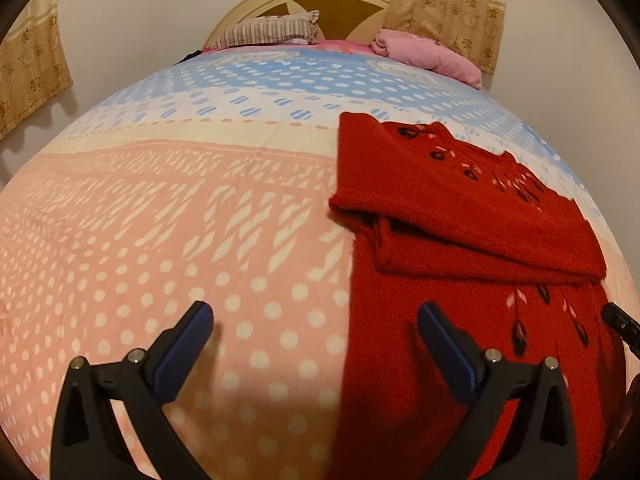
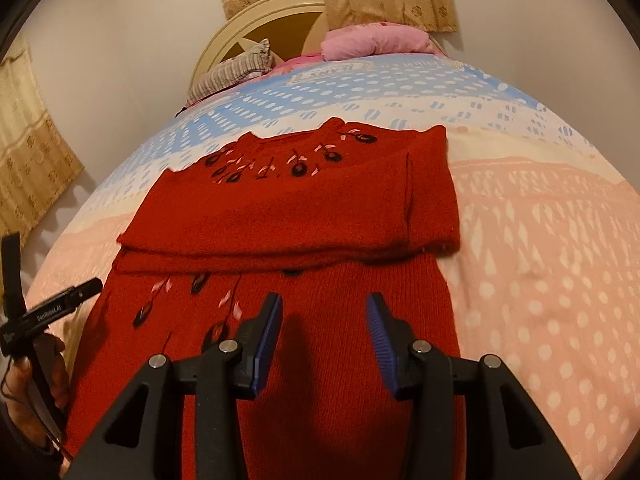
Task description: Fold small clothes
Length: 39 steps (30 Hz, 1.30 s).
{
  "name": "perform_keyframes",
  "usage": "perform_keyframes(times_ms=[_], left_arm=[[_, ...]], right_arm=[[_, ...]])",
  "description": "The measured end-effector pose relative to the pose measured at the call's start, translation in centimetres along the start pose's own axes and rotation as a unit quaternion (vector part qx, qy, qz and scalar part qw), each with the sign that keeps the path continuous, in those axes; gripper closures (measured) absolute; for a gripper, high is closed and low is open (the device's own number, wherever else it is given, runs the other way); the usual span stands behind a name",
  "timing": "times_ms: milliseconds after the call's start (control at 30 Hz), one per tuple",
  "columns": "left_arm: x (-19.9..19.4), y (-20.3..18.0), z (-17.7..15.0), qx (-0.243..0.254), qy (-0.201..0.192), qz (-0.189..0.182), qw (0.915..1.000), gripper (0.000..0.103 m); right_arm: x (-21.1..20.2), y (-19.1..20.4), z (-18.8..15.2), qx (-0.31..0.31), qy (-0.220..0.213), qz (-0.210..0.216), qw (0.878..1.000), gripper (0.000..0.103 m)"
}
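I am looking over the bed (image 1: 168,208), where the red knit sweater (image 2: 304,208) is lying flat (sleeves folded across the chest). My right gripper (image 2: 324,328) is hovering above its hem, fingers apart; my left gripper (image 1: 316,344) is straddling its edge, gaping wide.

Both wrist views look low along the bed (image 1: 160,200) toward the headboard (image 2: 256,12), sharing the sweater (image 2: 300,208).
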State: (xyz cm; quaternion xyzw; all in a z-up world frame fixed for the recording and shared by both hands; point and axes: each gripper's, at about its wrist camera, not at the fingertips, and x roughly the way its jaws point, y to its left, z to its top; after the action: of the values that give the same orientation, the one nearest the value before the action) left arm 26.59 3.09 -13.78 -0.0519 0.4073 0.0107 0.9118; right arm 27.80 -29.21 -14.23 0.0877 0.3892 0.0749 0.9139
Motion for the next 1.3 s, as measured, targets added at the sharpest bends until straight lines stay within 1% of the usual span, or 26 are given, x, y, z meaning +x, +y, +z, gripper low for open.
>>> perform_keyframes(times_ms=[200,533,633,700,800,933,1300], left_arm=[[-1.9,-0.4,-1.4,0.015,-0.010,-0.008,0.9998,0.000],[-4.4,-1.2,-3.8,0.052,-0.027,-0.005,0.9982,0.000],[-4.9,-1.2,-4.5,0.055,-0.026,-0.008,0.9981,0.000],[-5.2,-1.3,-5.0,0.058,-0.025,-0.010,0.9980,0.000],[-5.4,-1.3,-5.7,0.063,-0.025,-0.008,0.9977,0.000],[-5.3,-1.1,-6.5,0.065,-0.021,-0.005,0.9977,0.000],[-5.6,-0.7,-8.6,0.066,-0.011,-0.004,0.9977,0.000]], right_arm=[[-0.9,-0.1,-1.6,0.001,0.007,-0.001,1.000,0.058],[-3.2,0.3,-4.2,-0.006,0.008,-0.003,1.000,0.057],[-3.9,0.8,-5.0,-0.018,0.007,-0.007,1.000,0.056],[-4.3,1.1,-5.6,-0.025,0.006,-0.009,1.000,0.052],[-5.0,1.4,-6.6,-0.039,0.004,-0.013,0.999,0.050],[-5.6,1.7,-7.5,-0.053,0.000,-0.019,0.998,0.049],[-7.1,1.8,-9.6,-0.066,-0.007,-0.028,0.997,0.048]])
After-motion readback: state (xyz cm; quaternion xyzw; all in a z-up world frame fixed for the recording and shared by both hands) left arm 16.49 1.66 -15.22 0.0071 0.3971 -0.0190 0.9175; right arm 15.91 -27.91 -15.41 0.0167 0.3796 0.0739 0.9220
